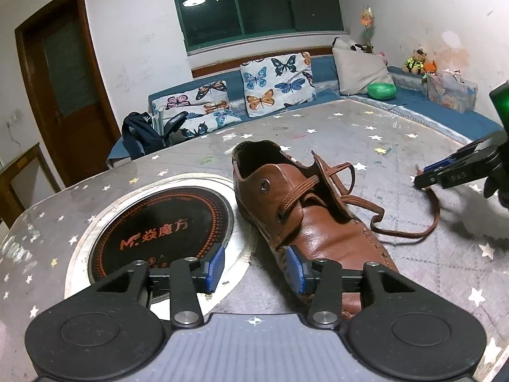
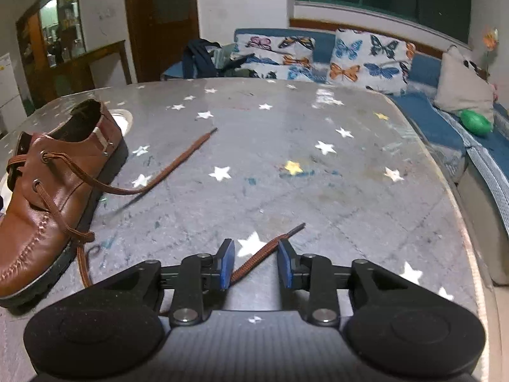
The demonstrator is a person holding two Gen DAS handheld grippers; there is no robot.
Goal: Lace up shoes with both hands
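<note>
left wrist: brown leather shoe [image 1: 305, 216] mid-table beside the inset hotplate [image 1: 162, 226], lace [image 1: 375, 213] through some eyelets, ends untied, tying apparently left; left gripper [image 1: 254, 270] released, empty, one pad by the toe | right wrist: right gripper [image 2: 256, 262] parted around lace tip [image 2: 270, 251], not clamped

White walls [image 1: 143, 25], dark window [image 1: 254, 0], wooden door [image 1: 63, 79], blue sofa [image 1: 413, 95], butterfly cushions [image 1: 276, 82]

Glossy brown leather shoe [image 1: 318, 222], woven cloth lace [image 2: 178, 162], smooth, shiny table [image 2: 350, 191]
</note>
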